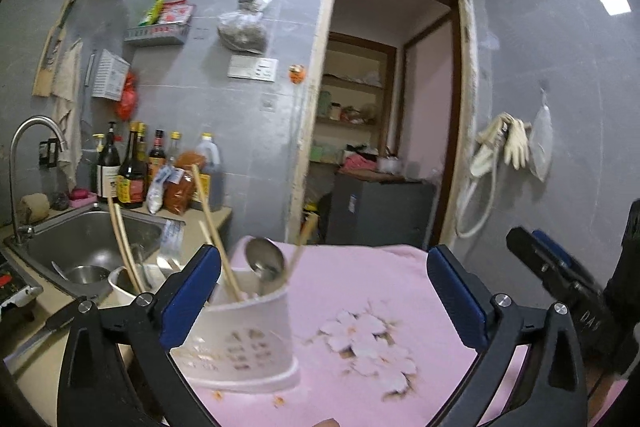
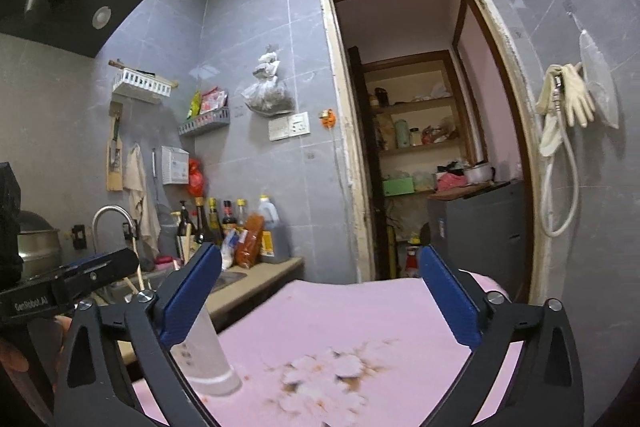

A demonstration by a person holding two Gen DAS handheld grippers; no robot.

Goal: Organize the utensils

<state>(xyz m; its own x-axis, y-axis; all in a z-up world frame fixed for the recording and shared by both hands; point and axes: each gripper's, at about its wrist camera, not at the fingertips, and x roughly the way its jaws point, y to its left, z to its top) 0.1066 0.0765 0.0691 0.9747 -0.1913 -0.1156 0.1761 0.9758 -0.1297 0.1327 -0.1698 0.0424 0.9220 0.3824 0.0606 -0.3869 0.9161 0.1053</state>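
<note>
Left gripper [image 1: 324,291]: jaws spread wide, gripping nothing.
Right gripper [image 2: 320,297]: jaws apart, empty.
Holder [image 1: 244,339]: upright on pink cloth [image 1: 380,275], by the left finger.
Contents: spoon [image 1: 265,263], chopsticks [image 1: 216,227].

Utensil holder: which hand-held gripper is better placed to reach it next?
Left. The left hand-held gripper is open with the utensil holder beside its left finger; the right hand-held gripper sees only its edge.

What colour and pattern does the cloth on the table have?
Pink cloth with a white flower print; clearest in the left wrist view.
</note>
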